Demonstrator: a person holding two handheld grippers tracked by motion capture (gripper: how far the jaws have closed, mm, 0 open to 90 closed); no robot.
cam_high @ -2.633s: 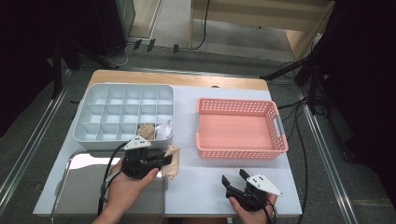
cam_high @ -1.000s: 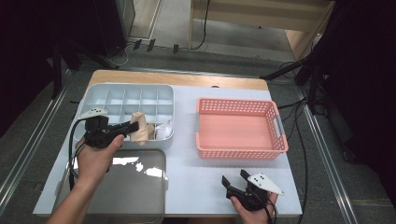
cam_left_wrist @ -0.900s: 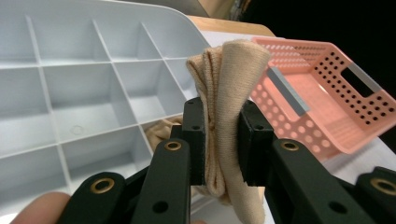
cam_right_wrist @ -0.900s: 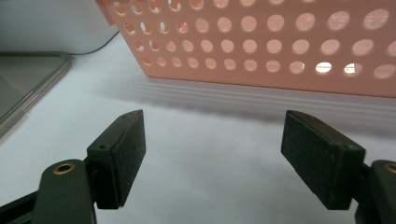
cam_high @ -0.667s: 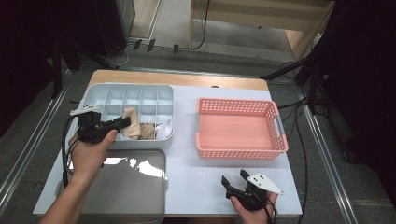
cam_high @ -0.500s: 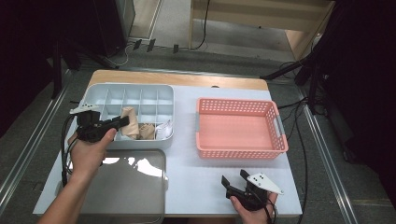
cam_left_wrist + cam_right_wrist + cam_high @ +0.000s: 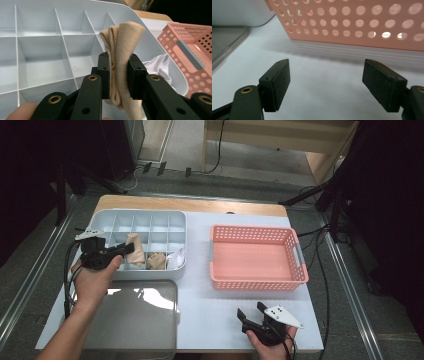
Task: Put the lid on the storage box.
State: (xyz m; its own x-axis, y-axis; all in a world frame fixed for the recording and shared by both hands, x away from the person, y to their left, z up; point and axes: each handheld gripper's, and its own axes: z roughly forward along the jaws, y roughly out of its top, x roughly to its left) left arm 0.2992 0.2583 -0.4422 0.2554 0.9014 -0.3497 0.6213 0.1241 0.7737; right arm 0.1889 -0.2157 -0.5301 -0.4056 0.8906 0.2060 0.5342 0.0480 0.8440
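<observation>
Sock (image 7: pixel 124 62) is what my left gripper (image 7: pixel 119 72) has, pinched tight between its two black pads (image 7: pixel 104 75), with the folded beige cloth sticking up above them and hanging down below. From up high I see that gripper (image 7: pixel 116 252) held over the near left part of the tray (image 7: pixel 102 218), and the sock (image 7: pixel 134 249) sits just above the tray's near row of boxes. I can't tell if the sock touches the tray floor. Next to it, in the near row, lies another beige sock (image 7: pixel 156 261), and a white cloth (image 7: pixel 175 258) fills the box at the near right corner; I also see that cloth (image 7: pixel 160 65) just past my pads. My left hand (image 7: pixel 91 282) holds the gripper from below. A flat metal pan (image 7: pixel 131 320) lies just in front of the tray. My right gripper (image 7: pixel 250 317) rests low on the white table (image 7: pixel 210 310) near its front edge, pads (image 7: pixel 277 82) spread wide apart with nothing between them. A pink basket (image 7: pixel 257 255) stands to the right of the tray, and its holed wall (image 7: pixel 352 22) is close ahead of my right gripper.
</observation>
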